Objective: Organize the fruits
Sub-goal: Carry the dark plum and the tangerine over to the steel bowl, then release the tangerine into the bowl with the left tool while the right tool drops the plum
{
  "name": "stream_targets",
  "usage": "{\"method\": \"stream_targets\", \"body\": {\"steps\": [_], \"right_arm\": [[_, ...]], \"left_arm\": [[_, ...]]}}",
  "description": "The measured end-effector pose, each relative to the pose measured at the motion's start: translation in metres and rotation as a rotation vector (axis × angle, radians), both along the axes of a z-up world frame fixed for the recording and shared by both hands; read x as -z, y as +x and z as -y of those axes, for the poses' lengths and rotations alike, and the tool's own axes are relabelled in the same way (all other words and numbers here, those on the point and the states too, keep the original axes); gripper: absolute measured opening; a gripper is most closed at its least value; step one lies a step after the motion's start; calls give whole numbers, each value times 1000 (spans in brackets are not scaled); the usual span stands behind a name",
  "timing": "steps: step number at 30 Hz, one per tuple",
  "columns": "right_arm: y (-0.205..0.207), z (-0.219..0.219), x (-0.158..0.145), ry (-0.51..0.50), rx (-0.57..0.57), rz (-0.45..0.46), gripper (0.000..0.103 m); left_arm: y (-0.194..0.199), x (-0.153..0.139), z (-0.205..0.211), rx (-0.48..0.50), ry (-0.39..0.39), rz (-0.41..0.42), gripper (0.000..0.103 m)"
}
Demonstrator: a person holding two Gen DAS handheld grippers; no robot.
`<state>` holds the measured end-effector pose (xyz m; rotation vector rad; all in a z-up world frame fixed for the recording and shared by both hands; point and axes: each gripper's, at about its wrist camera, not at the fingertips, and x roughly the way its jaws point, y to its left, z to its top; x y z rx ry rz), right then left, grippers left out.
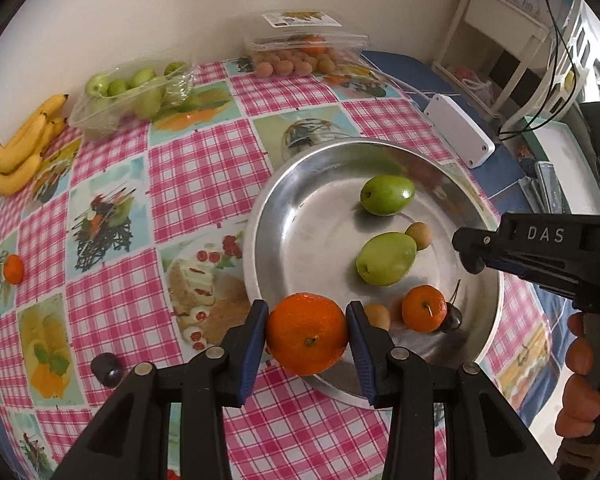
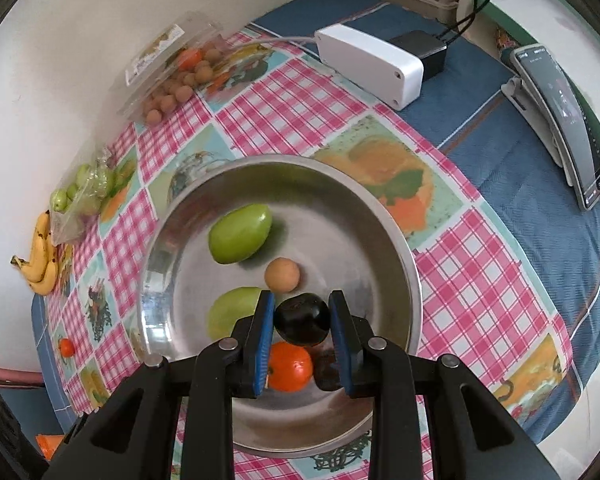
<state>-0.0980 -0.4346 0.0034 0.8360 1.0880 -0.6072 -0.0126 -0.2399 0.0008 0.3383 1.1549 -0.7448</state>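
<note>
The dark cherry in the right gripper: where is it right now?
In the right wrist view the dark cherry sits clamped in the right gripper, above the metal bowl, over a mandarin.

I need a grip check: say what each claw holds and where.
Left claw grips an orange by its two sides. Right claw grips a dark plum by its sides.

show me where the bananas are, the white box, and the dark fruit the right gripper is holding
bananas [image 1: 20,148], left wrist view, middle of the bunch.
white box [image 2: 370,66], right wrist view, its top face.
dark fruit [image 2: 302,318], right wrist view, its front, between the pads of the right gripper [image 2: 302,334].
</note>
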Motion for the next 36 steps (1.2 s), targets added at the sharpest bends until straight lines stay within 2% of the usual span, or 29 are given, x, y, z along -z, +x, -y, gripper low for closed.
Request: {"method": "stream_targets", "body": {"steps": [12,29,36], "right_arm": [[8,-2,20,30,-11,-53,29],[14,-3,25,30,-21,-78,29],[15,-4,21,19,-25,-90,29]], "left_arm": [[5,13,7,2,-8,2,43],[5,21,10,12,3,-12,44],[6,16,9,12,-16,-10,45]]}}
